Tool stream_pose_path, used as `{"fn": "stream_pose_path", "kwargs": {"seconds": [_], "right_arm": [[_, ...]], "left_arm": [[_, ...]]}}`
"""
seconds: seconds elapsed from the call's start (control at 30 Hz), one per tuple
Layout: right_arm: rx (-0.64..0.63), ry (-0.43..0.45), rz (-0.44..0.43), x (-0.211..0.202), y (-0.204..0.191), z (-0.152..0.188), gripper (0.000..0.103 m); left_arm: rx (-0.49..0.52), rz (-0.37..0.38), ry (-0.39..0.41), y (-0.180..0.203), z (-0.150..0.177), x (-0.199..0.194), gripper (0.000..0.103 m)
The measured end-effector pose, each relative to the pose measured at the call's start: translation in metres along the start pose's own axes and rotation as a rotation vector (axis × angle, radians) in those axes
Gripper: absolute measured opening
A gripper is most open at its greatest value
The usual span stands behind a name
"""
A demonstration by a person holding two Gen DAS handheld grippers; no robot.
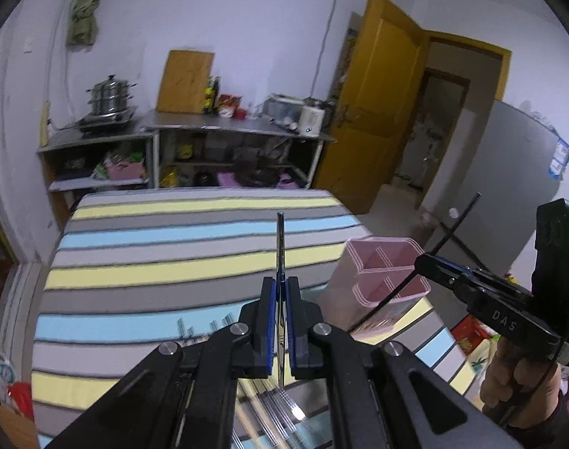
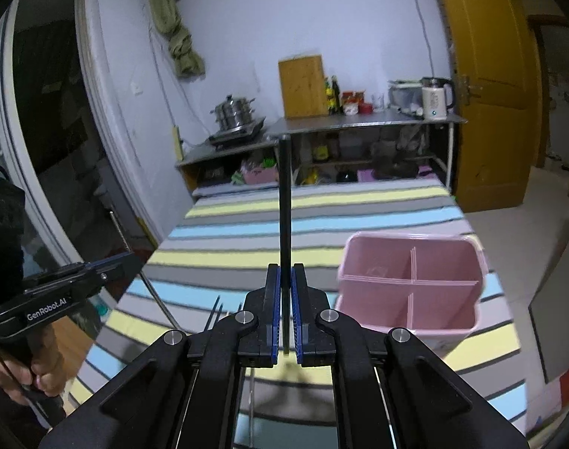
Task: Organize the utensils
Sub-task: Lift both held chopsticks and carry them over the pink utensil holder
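Note:
My left gripper [image 1: 280,289] is shut on a thin silver metal chopstick [image 1: 280,243] that points up and forward over the striped table [image 1: 164,262]. My right gripper [image 2: 284,275] is shut on a black chopstick [image 2: 284,202], also held upright. A pink divided holder [image 2: 411,288] stands on the table to the right of both grippers, its compartments looking empty; in the left wrist view the holder [image 1: 378,273] sits between the two grippers. Each view catches the other gripper: the right gripper [image 1: 425,262] with its black stick [image 1: 460,217], the left gripper [image 2: 133,256] with its silver stick [image 2: 120,234].
More metal and wooden chopsticks [image 1: 273,408] lie on the table under the grippers, and fork tines [image 2: 214,312] show near the front. Metal shelving [image 2: 359,123] with a pot, a cutting board and a kettle stands behind the table. A yellow door [image 2: 486,112] is at the right.

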State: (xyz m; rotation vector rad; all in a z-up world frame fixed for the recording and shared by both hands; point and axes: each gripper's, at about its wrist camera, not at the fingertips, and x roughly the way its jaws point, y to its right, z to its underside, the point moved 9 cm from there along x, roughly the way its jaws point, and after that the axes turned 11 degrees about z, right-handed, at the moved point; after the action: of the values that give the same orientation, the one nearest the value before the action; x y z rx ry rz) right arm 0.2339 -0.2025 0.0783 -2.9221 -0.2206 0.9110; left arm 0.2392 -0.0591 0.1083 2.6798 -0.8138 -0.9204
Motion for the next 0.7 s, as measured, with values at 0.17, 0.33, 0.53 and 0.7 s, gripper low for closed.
{"fn": "stream_pose_path", "kwargs": {"seconds": [0.17,0.33,0.53,0.7], "right_arm": [[0.010,0.061,0.041,-0.023,0.020,-0.031,0.006],[0.017,0.115,0.087,-0.038,0.040,-0.060,0.006],[0.027,0.134,0.122,-0.034,0.056,-0.075,0.006],[0.044,0.100,0.127,-0.009,0.066,-0.075,0.006]], "left_arm": [[0.017,0.064,0.026,0.031,-0.035,0.016,0.005],[0.014,0.121,0.037,0.054,-0.063,0.039,0.005],[0.010,0.161,0.032,0.067,-0.080,0.074,0.005],[-0.014,0.180,-0.002,0.068,-0.074,0.108,0.005]]}}
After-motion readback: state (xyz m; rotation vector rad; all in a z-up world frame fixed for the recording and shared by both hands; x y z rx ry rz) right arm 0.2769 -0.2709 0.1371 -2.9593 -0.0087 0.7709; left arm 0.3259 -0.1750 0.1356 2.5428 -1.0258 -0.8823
